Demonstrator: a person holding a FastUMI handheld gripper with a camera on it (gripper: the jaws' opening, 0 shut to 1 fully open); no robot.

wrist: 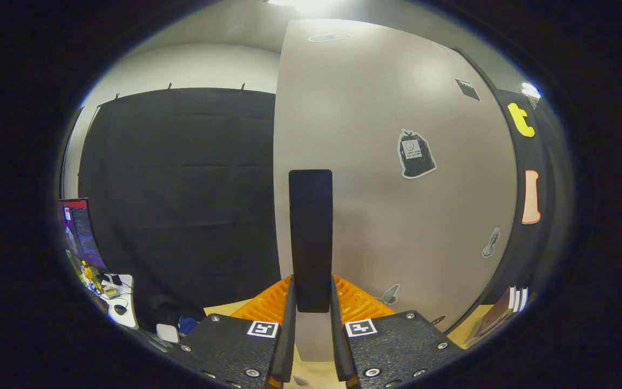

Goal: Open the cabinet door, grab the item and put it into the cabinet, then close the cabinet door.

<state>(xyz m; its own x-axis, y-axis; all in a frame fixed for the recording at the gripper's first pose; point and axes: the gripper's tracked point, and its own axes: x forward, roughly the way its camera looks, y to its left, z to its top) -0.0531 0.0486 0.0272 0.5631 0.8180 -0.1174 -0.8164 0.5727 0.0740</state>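
Textured gripper (311,324) blocks, square markers, screws

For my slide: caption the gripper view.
Gripper fingers close around the black handle of the sticker-covered cabinet door.

The single camera rode on the gripper (311,329) and looked forward along its two fingers, which stood at the bottom of the view on either side of the black handle (311,237). It sat very close to the cabinet door (397,205), facing it nearly square. To the left it took in the far booth wall and a desk with a monitor (80,232), well apart.
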